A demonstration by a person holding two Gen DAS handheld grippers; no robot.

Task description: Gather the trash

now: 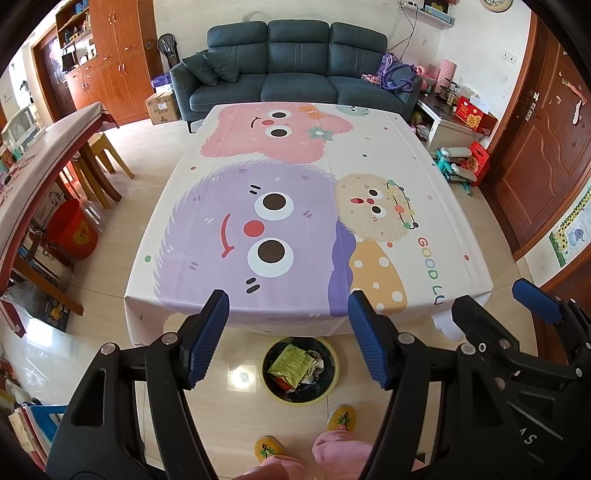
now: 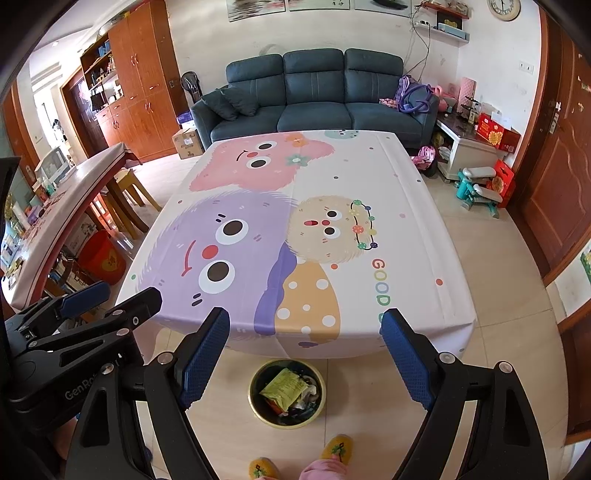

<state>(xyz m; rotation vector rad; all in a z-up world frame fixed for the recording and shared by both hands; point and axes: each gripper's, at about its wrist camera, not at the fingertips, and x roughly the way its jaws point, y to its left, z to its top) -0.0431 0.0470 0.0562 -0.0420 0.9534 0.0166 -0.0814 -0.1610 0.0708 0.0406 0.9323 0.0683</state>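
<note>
Green crumpled wrapper (image 2: 283,386) tops the full bin (image 2: 258,410); both tongs empty.

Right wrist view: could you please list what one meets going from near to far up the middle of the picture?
Yellow slippers → trash bin holding a green packet → cartoon tablecloth → blue sofa → white wall.

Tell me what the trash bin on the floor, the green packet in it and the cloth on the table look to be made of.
Trash bin: likely plastic, a smooth yellowish rim around a dark inside.
Green packet: probably plastic film or foil, creased and slightly shiny, with print.
Tablecloth: seems thin woven or plastic-coated fabric, matte, with fold lines and cartoon print; which one stays unclear.
</note>
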